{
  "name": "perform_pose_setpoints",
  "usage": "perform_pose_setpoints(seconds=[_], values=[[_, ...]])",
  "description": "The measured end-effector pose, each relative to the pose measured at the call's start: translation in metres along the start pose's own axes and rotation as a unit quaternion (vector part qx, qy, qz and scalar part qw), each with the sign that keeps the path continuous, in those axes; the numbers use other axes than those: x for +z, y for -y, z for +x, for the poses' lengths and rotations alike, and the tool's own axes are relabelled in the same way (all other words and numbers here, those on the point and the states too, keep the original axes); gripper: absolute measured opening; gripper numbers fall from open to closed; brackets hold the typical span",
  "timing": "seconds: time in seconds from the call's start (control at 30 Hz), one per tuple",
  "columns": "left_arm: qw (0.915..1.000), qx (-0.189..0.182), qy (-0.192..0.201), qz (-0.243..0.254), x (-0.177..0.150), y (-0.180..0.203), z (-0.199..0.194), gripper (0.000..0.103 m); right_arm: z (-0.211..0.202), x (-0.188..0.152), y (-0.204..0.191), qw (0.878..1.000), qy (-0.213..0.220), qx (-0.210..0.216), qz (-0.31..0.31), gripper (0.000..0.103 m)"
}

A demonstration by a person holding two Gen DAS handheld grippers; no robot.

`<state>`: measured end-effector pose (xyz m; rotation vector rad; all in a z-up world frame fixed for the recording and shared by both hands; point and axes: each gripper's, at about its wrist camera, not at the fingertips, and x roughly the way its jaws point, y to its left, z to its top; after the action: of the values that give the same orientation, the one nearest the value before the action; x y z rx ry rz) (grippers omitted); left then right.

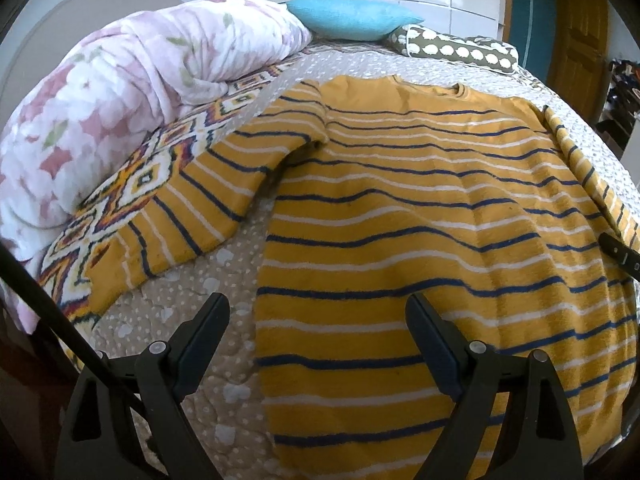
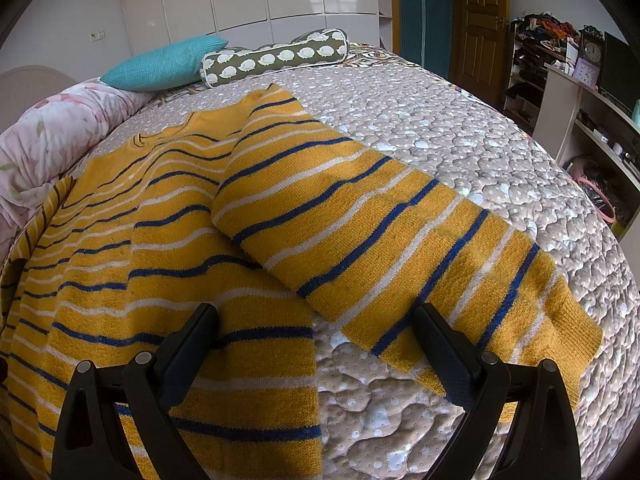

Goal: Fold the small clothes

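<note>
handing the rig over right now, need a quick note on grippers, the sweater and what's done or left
Left gripper: open, empty, over the sweater's side edge near the hem.
Right gripper: open, empty, between body and sleeve.
Striped yellow sweater: spread flat on the quilted bedspread, both sleeves out to the sides.
Done: laid out flat.
Left: all folds; probably sleeve in first.

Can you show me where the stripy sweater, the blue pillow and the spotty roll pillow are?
stripy sweater [image 1: 420,208]: left wrist view, middle of its body.
blue pillow [image 2: 164,65]: right wrist view, middle of its top.
spotty roll pillow [image 2: 276,56]: right wrist view, middle of its side.
</note>
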<state>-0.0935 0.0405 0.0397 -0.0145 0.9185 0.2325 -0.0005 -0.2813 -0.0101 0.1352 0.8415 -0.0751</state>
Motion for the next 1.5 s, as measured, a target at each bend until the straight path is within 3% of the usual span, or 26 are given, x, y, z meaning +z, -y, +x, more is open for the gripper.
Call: perform_pose_setpoints(seconds=[0.17,0.3,0.47,0.63,0.8,0.93,0.97,1.0,1.03,1.07,1.1,1.17,1.27,1.33,1.43,1.5], values=[[0.9994,-0.016,-0.009,-0.03,-0.003,-0.017,0.008,0.089,0.0,0.0,0.0,1.0,0.0,0.0,0.0,0.1],[0.9965,-0.026,0.018,-0.078,-0.005,-0.056,0.0,0.089,0.0,0.0,0.0,1.0,0.0,-0.001,-0.001,0.1],[0.991,-0.004,0.054,-0.122,-0.008,-0.124,-0.017,0.089,0.001,0.0,0.001,1.0,0.0,-0.001,-0.001,0.1],[0.9882,0.025,0.036,-0.147,-0.012,-0.187,-0.006,0.091,0.0,0.0,0.0,1.0,0.0,-0.001,-0.001,0.1],[0.9823,-0.025,0.018,-0.185,-0.009,-0.224,0.019,0.091,0.001,0.0,0.001,1.0,-0.001,-0.002,-0.001,0.1],[0.9694,-0.111,0.001,-0.219,-0.002,-0.233,0.046,0.09,0.0,0.0,0.0,1.0,-0.001,-0.002,-0.001,0.1],[0.9669,-0.123,0.0,-0.223,-0.001,-0.23,0.049,0.088,0.001,0.0,0.0,1.0,-0.001,-0.003,-0.002,0.1],[0.9646,-0.133,0.0,-0.228,0.0,-0.229,0.052,0.067,0.001,0.0,0.0,1.0,-0.001,-0.005,-0.003,0.1],[0.9638,-0.137,-0.01,-0.228,0.001,-0.227,0.058,0.023,0.001,0.0,0.001,1.0,-0.001,-0.005,-0.003,0.1],[0.961,-0.15,-0.031,-0.23,0.002,-0.226,0.066,0.008,0.001,0.0,0.0,1.0,-0.001,-0.005,-0.003,0.1],[0.9574,-0.158,-0.038,-0.239,0.003,-0.228,0.068,0.009,0.001,0.0,0.001,1.0,-0.002,-0.006,-0.004,0.1],[0.9595,-0.139,-0.033,-0.242,0.011,-0.237,0.067,0.008,0.002,0.0,0.001,1.0,-0.003,-0.009,-0.006,0.1],[0.9713,-0.05,0.005,-0.232,0.044,-0.265,0.047,0.008,0.003,0.0,0.001,1.0,-0.004,-0.012,-0.008,0.1],[0.9747,0.011,0.031,-0.221,0.072,-0.281,0.032,0.008,0.004,0.001,0.002,1.0,-0.004,-0.014,-0.009,0.1],[0.9749,0.087,0.061,-0.195,0.108,-0.292,0.014,0.008,0.004,0.001,0.001,1.0,-0.004,-0.014,-0.009,0.1],[0.975,0.107,0.074,-0.18,0.126,-0.289,0.005,0.008,0.004,0.001,0.003,1.0,-0.004,-0.013,-0.009,0.1]])
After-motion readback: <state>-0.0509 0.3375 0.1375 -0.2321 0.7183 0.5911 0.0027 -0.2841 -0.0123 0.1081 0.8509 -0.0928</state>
